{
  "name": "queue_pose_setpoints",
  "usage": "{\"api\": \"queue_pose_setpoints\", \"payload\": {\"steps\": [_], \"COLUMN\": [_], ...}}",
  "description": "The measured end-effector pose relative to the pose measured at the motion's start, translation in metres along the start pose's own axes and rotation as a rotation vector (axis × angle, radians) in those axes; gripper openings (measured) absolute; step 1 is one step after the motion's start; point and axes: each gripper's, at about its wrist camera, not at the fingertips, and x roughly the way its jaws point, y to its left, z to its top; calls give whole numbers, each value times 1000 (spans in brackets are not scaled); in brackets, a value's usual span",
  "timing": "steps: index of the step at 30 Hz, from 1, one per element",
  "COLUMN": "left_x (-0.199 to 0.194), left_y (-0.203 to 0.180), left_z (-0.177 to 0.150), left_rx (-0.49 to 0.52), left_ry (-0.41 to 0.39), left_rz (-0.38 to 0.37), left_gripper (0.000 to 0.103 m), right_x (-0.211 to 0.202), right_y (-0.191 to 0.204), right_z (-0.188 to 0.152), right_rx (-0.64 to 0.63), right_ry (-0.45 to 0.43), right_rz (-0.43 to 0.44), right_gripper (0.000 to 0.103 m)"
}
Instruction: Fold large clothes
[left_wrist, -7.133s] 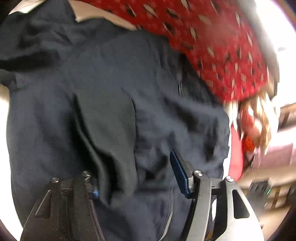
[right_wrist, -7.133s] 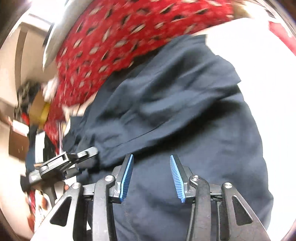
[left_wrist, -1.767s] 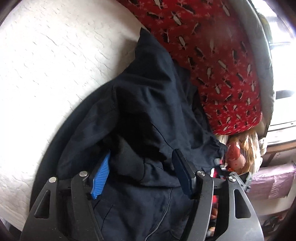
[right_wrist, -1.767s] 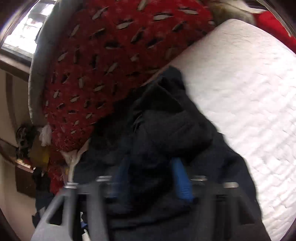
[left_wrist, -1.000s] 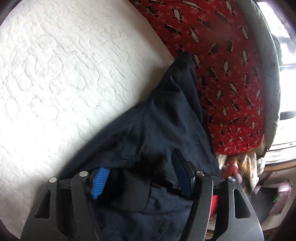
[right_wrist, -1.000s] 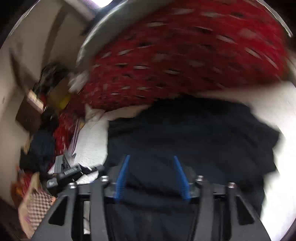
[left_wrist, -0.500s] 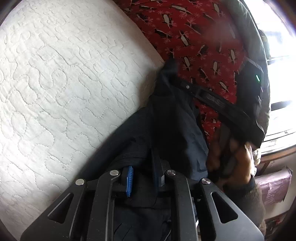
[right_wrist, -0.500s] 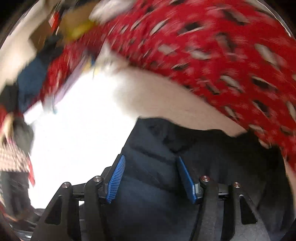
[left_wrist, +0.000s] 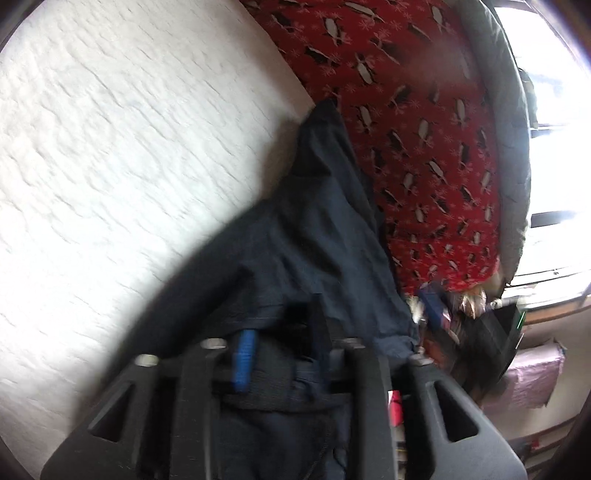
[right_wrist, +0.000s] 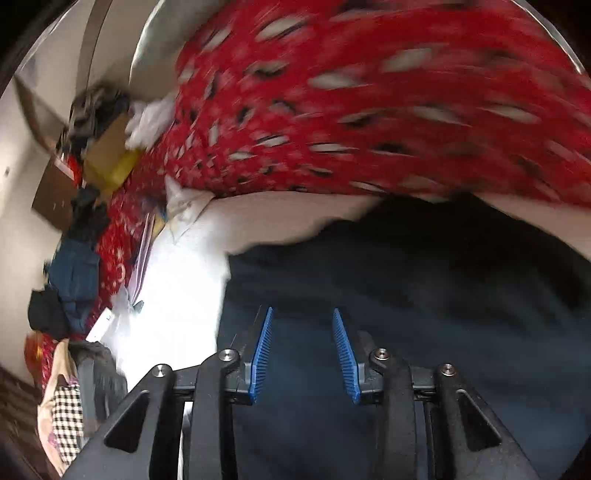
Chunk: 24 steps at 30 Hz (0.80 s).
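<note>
A dark navy garment (left_wrist: 314, 236) lies bunched on a white quilted bed (left_wrist: 110, 147), against a red penguin-print blanket (left_wrist: 413, 122). My left gripper (left_wrist: 280, 343) is shut on a fold of the navy garment at its near edge; cloth hides most of the pads. In the right wrist view the same garment (right_wrist: 443, 295) spreads below my right gripper (right_wrist: 303, 350), which is open with its blue pads (right_wrist: 264, 347) above the cloth and nothing between them. The view is blurred by motion.
The red blanket (right_wrist: 351, 110) runs along the far side of the bed (right_wrist: 177, 295). A pile of clothes, a box and bags (right_wrist: 85, 206) sits off the bed's left side. A window and cluttered shelf (left_wrist: 524, 295) lie at right.
My left gripper has closed on the garment fold in the last second. The right gripper, seen over the garment half a second ago, has swung away to the right and stays open.
</note>
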Motion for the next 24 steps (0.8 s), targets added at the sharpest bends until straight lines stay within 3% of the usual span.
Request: {"api": "queue_pose_setpoints", "payload": {"steps": [2, 5, 9, 10, 11, 12, 15, 16, 17, 18, 20, 23, 24], "left_x": [4, 11, 14, 13, 12, 12, -3, -14, -25, -35, -42, -28, -20], "left_y": [-2, -4, -5, -7, -9, -9, -11, -15, -18, -23, -27, -15, -8], "left_z": [-1, -1, 3, 3, 2, 4, 6, 7, 8, 8, 8, 7, 7], "left_rx": [-22, -41, -91, -84, -65, -53, -56, -54, -46, -24, 17, 28, 21], "left_ry": [10, 3, -20, -24, -26, -24, -53, -73, -97, -124, -152, -112, -83], "left_rz": [-8, -6, 12, 39, 77, 92, 113, 110, 95, 95, 140, 238, 273], "left_gripper": [49, 53, 52, 39, 18, 10, 5, 5, 5, 5, 5, 5, 6], "right_x": [-58, -128, -150, -147, -143, -139, -126, -120, -116, -110, -126, -131, -121], "right_y": [-44, -101, -153, -161, -166, -172, -185, -188, -183, -173, -149, -133, -137], "right_z": [-28, -72, -124, -131, -133, -134, -132, -130, -125, -114, -108, -115, -121], "right_rx": [94, 248, 462, 496, 520, 551, 639, 667, 664, 649, 576, 518, 529], "right_ry": [-70, -188, -160, -171, -189, -221, -298, -289, -272, -260, -320, -332, -289], "right_rz": [-61, -173, -65, -49, -38, -17, 47, 51, 79, 136, 191, 188, 137], "right_gripper": [43, 54, 58, 58, 58, 58, 57, 41, 3, 3, 2, 3, 3]}}
